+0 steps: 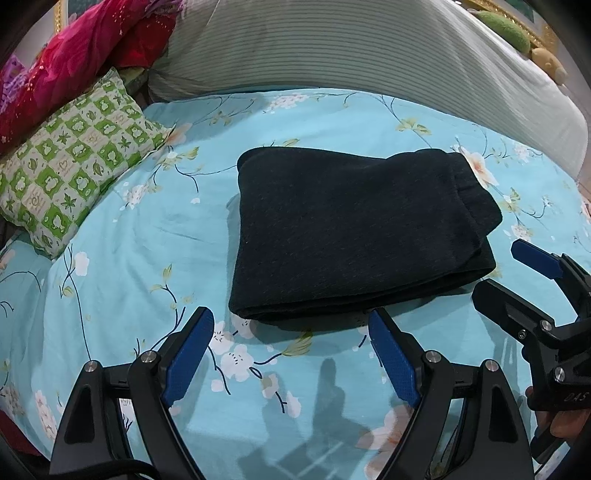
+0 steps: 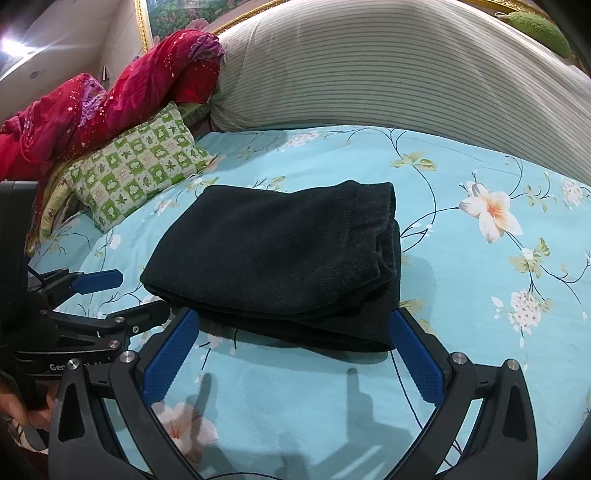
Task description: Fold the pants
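Observation:
The dark pants lie folded into a compact rectangle on the blue floral bedsheet, and show in the right wrist view too. My left gripper is open and empty, just in front of the near edge of the pants. My right gripper is open and empty, its fingertips at the near edge of the fold. The right gripper also shows at the right of the left wrist view, and the left gripper at the left of the right wrist view.
A green checked pillow lies at the left. A red quilt is bunched behind it. A large striped grey bolster runs along the back of the bed. A green plush toy sits at the far right.

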